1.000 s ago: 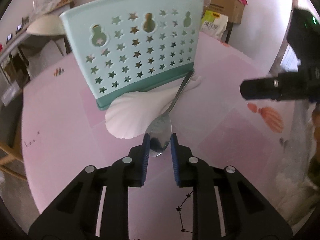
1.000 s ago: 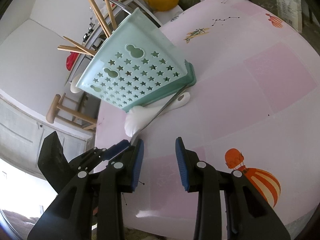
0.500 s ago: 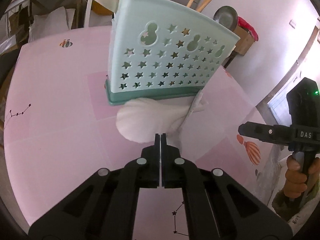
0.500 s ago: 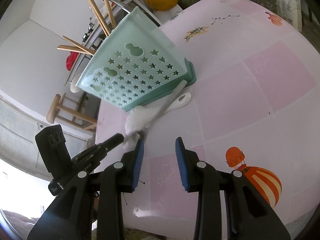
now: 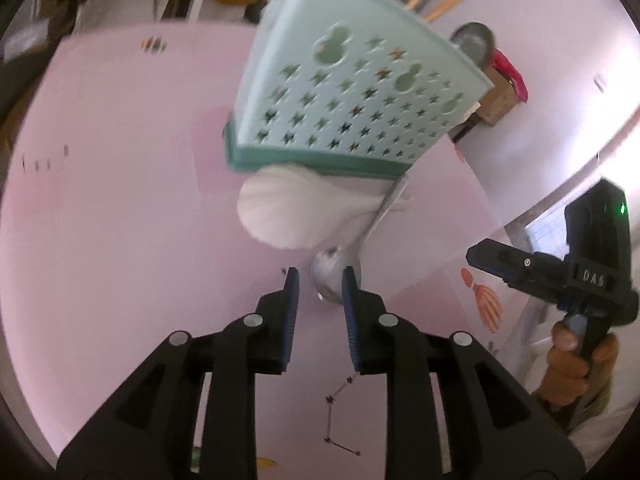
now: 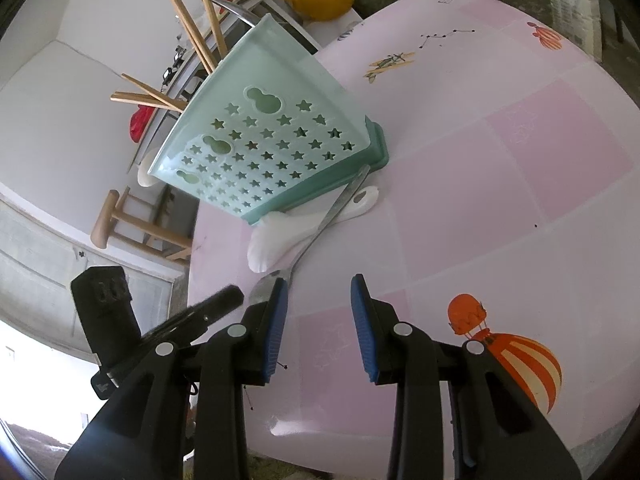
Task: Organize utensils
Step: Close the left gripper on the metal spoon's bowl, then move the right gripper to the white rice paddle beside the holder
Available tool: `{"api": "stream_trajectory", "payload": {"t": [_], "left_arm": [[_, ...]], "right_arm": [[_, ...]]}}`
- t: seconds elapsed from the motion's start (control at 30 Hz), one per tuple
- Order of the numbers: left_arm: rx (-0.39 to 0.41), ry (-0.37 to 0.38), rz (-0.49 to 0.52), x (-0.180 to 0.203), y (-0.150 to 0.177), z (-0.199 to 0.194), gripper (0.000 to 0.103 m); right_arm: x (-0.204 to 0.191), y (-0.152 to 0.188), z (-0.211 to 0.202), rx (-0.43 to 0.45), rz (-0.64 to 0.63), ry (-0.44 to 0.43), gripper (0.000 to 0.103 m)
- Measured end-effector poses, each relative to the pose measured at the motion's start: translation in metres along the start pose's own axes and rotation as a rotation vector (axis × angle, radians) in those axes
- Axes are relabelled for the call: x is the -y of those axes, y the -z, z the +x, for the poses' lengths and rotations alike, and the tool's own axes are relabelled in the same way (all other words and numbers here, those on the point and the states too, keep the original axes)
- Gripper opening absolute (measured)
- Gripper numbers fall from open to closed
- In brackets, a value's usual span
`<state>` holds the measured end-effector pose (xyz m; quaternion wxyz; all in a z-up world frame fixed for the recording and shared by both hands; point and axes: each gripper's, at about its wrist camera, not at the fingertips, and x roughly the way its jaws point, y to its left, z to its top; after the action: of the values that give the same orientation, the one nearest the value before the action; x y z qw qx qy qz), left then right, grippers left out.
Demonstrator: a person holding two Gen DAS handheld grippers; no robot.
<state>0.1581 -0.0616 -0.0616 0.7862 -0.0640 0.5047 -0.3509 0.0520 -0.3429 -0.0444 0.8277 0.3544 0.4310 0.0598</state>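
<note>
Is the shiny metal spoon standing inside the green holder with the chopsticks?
No, the metal spoon lies flat on the pink table, in front of the green utensil holder, across a white scoop.

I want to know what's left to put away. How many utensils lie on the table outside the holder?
2: a metal spoon, bowl by the left gripper, and a white scoop under its handle, against the holder.
</note>
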Motion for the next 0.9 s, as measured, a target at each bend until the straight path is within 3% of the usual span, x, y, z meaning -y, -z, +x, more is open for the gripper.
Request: {"api": "stream_trajectory", "payload": {"t": [0.27,0.47,0.53,0.63,0.77,0.9], "left_arm": [[-0.083,0.176,-0.29,-0.028,0.01,0.014,0.02],[-0.083,0.204,-0.4,-0.028,0.007,0.022,0.019],[-0.083,0.188,-0.426,-0.029,0.007,0.025,0.009],[-0.081,0.178,-0.485,-0.033,0.007,0.027,0.004],[-0.062,0.145,-0.469,-0.03,0.007,0.024,0.002],[-0.08,0.062,-0.327,-0.02,0.004,0.013,0.001]], "right_arm": [[0.004,0.001,0.001,-0.002,0.006,-0.013,0.033],[0.011,0.002,-0.002,0.004,0.021,-0.022,0.033],[0.012,0.002,-0.004,0.008,0.025,-0.025,0.033],[0.014,0.003,-0.007,0.013,0.029,-0.03,0.033],[0.015,0.004,-0.011,0.017,0.031,-0.031,0.032],[0.016,0.004,-0.015,0.026,0.029,-0.028,0.033]]}}
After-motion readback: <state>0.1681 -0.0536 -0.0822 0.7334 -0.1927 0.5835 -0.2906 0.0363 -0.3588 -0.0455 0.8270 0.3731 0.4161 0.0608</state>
